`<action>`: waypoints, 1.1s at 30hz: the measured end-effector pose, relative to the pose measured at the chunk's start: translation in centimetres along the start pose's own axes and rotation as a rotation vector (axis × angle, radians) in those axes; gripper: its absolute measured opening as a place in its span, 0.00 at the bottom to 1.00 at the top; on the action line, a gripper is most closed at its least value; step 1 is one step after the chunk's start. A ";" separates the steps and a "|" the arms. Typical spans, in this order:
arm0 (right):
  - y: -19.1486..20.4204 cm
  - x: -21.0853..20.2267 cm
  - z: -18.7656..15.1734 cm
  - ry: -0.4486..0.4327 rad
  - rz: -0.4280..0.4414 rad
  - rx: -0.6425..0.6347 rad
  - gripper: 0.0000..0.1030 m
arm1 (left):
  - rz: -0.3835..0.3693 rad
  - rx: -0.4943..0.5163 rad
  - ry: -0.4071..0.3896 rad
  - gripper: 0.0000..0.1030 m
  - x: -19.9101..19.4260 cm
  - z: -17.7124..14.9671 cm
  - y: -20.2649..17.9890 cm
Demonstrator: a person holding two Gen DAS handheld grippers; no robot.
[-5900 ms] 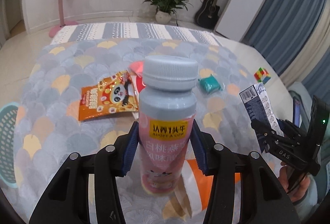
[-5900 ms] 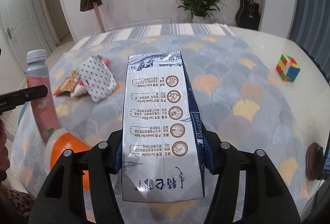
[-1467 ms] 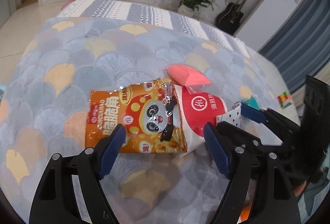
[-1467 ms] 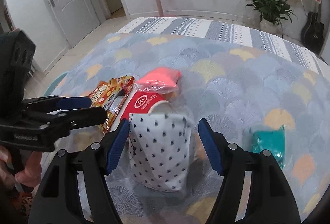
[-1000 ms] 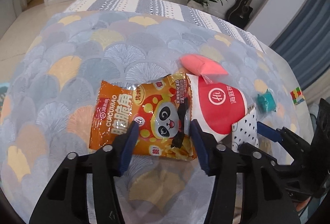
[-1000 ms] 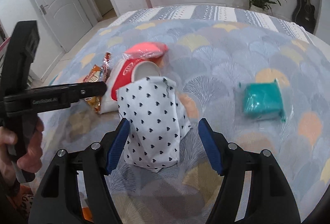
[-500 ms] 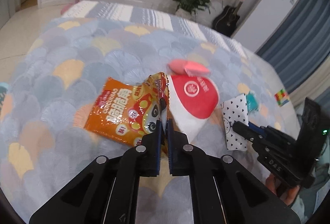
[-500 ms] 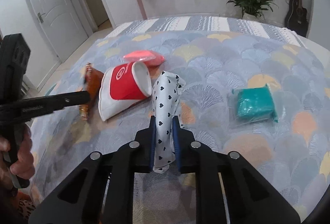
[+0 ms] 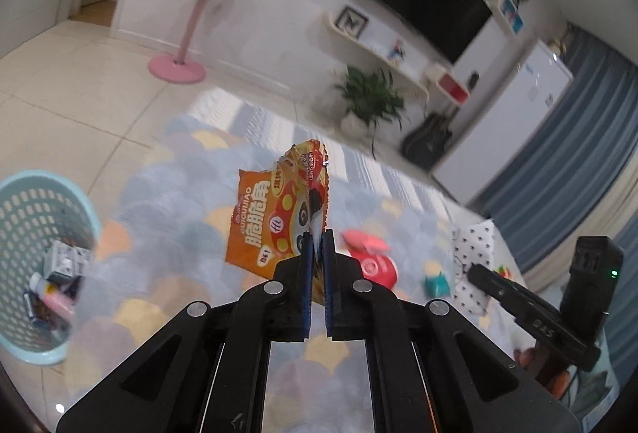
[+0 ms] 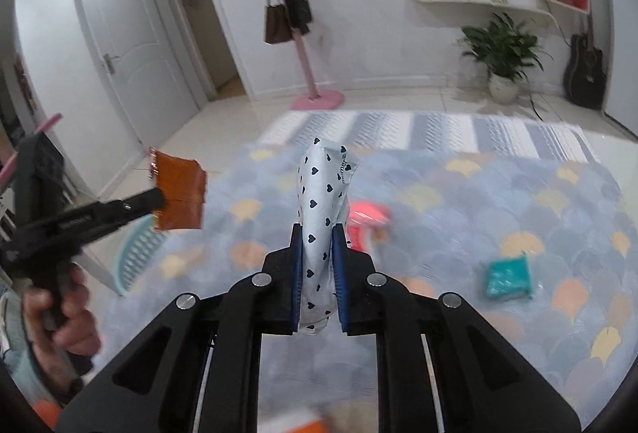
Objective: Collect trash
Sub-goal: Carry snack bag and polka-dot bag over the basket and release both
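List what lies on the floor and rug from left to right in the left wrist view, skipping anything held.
Blue laundry basket → red paper cup → teal packet → colourful cube, partly hidden behind the right tool.

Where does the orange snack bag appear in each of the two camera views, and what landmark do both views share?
Left wrist view: the orange snack bag is at centre, standing up from the left gripper, whose jaws are shut on it.
Right wrist view: the bag is at mid left, seen from its back, off the rug.
Shared landmark: the pink coat stand by the white wall.
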State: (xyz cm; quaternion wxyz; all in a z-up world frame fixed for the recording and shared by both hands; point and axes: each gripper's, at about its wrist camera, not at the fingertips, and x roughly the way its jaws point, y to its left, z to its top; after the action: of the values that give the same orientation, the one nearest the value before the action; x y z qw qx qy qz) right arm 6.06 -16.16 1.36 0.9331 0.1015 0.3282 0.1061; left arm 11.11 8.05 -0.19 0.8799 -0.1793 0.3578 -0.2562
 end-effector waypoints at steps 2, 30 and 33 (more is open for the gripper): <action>2.3 -0.2 0.7 -0.013 0.028 -0.021 0.12 | 0.007 -0.024 -0.035 0.03 -1.7 0.4 1.3; 28.1 20.7 -3.5 0.297 0.240 -0.179 0.12 | 0.209 -0.444 -0.157 0.03 -11.9 -3.5 25.7; 28.9 23.2 -4.6 0.336 0.207 -0.186 0.13 | 0.254 -0.460 -0.117 0.05 -11.3 -4.2 27.0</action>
State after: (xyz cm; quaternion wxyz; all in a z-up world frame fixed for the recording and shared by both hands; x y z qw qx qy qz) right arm 17.00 18.18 -8.36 0.8547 0.0291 0.4559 0.2465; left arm 9.88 35.77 -10.51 0.8603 -0.3425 0.3749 -0.0452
